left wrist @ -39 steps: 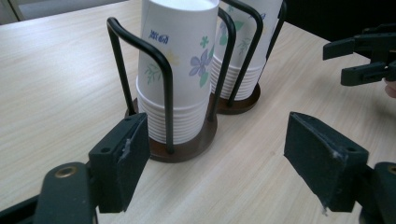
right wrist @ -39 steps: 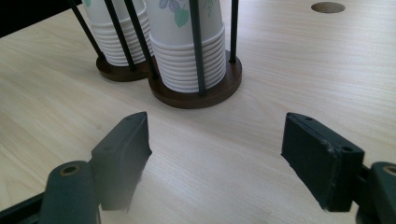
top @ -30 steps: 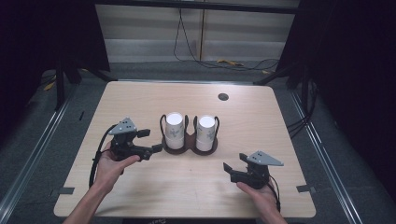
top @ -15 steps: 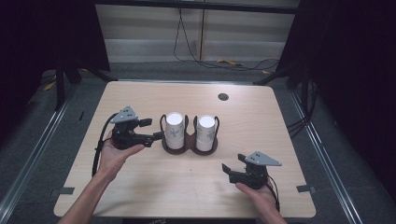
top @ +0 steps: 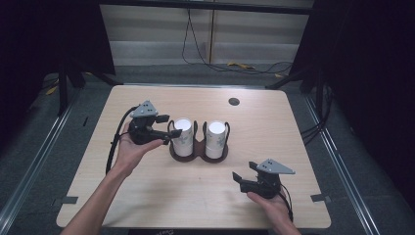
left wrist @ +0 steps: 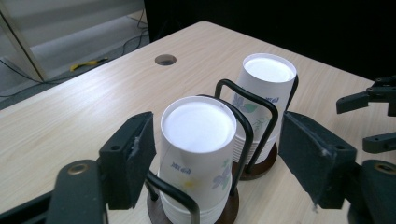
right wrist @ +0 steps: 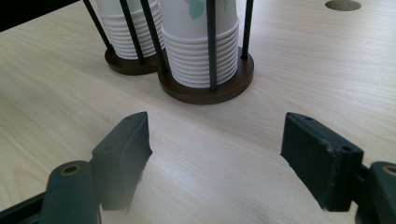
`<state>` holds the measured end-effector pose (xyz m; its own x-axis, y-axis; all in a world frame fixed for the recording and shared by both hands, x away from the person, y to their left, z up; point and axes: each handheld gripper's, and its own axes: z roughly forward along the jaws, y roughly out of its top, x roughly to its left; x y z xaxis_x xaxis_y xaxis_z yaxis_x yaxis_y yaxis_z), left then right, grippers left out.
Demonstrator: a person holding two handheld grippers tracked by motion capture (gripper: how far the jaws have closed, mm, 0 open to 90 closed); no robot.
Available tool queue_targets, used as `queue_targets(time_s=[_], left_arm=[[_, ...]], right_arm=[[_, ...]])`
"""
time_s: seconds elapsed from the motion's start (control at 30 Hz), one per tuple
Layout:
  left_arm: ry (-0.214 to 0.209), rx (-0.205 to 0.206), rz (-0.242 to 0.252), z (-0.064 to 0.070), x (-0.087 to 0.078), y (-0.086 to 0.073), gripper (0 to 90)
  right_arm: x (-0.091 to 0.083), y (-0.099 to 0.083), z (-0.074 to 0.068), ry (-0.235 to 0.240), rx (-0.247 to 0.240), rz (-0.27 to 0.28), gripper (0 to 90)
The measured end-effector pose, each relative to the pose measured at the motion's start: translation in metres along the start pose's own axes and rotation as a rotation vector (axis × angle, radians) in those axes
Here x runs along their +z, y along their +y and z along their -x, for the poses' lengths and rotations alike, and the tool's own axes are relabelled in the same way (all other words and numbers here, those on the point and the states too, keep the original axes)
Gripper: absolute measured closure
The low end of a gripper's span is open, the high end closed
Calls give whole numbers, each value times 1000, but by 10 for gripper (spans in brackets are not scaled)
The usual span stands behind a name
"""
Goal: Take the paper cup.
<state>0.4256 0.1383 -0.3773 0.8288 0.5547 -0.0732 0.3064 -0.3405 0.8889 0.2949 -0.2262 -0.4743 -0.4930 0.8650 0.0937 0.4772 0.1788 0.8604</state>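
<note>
A dark wooden holder [top: 198, 156] with black wire frames stands mid-table and carries two stacks of upturned white paper cups. My left gripper [top: 165, 129] is open, its jaws on either side of the top of the left stack [top: 183, 136], not pressing on it. In the left gripper view that stack [left wrist: 198, 140] sits between the jaws of the left gripper [left wrist: 217, 140], with the right stack [left wrist: 268, 79] behind it. My right gripper [top: 240, 181] is open and holds nothing, near the front right. In the right gripper view the right gripper [right wrist: 217, 140] points at the right stack [right wrist: 198, 42].
The table [top: 147, 196] has a round cable hole [top: 234, 102] at the back right. Black stands and cables lie on the floor beyond the far edge. In the left gripper view the other gripper [left wrist: 373, 116] is at the right edge.
My left gripper has moved away from the person and to the right, until its open jaws flank the left cup stack. The right gripper has stayed in place.
</note>
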Motion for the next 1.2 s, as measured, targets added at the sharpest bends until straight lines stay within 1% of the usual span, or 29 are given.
queue_targets(time_s=[0.07,0.1,0.17,0.23,0.27,0.3,0.37,0.47,0.53,0.57,0.6,0.63,0.67,0.7,0.73,0.8,0.83,0.9,0.93,0.97,1.03,1.13,1.2], left_arm=[[4,8,-20,1,5,4,279],[1,5,-23,1,7,7,280],[1,2,-31,0,10,9,282],[0,-5,-36,-2,14,9,280],[1,-14,-41,-3,16,9,280],[4,-14,-51,-4,19,10,280],[11,-25,-54,-7,22,9,289],[15,-19,-74,-9,28,9,291],[3,-30,-84,-11,30,9,291],[7,-32,-85,-11,31,9,288],[1,-38,-90,-10,32,9,276],[-2,-37,-102,-10,33,10,264],[5,-30,-116,-9,34,10,264],[18,-19,-123,-9,35,10,266],[26,-17,-125,-10,36,11,272],[21,-22,-128,-12,38,12,288],[14,-12,-143,-12,40,12,299],[8,-7,-150,-11,42,12,319],[7,-3,-153,-11,42,12,352],[9,-4,-156,-11,43,13,354],[2,1,-159,-11,44,13,345],[11,2,-175,-11,45,15,325],[11,-2,-173,-11,47,15,317]], right_arm=[[0,0,-1,2,0,-2,238],[0,0,-1,2,-5,-3,239],[-1,0,-2,8,0,-1,239],[-1,0,-2,11,1,-1,239],[-1,0,-3,16,4,1,239],[-1,0,-3,24,11,2,239],[-2,-1,-4,24,-3,0,239],[-3,0,-5,29,-5,7,239],[-4,0,-5,29,-5,6,239],[-3,0,-5,26,-1,5,239],[-3,0,-5,28,-2,5,239],[-4,0,-5,25,-4,4,239],[-4,0,-4,26,-11,4,239],[-4,0,-4,24,-12,4,239],[-4,0,-4,23,-13,3,239],[-4,0,-4,23,-14,3,239],[-4,0,-3,23,-14,2,239],[-4,0,-3,23,-16,4,239],[-4,0,-3,24,-15,3,239],[-4,0,-3,23,-17,3,239],[-4,0,-3,23,-16,1,239],[-4,0,-3,25,-17,1,239],[-4,0,-3,25,-15,2,239]])
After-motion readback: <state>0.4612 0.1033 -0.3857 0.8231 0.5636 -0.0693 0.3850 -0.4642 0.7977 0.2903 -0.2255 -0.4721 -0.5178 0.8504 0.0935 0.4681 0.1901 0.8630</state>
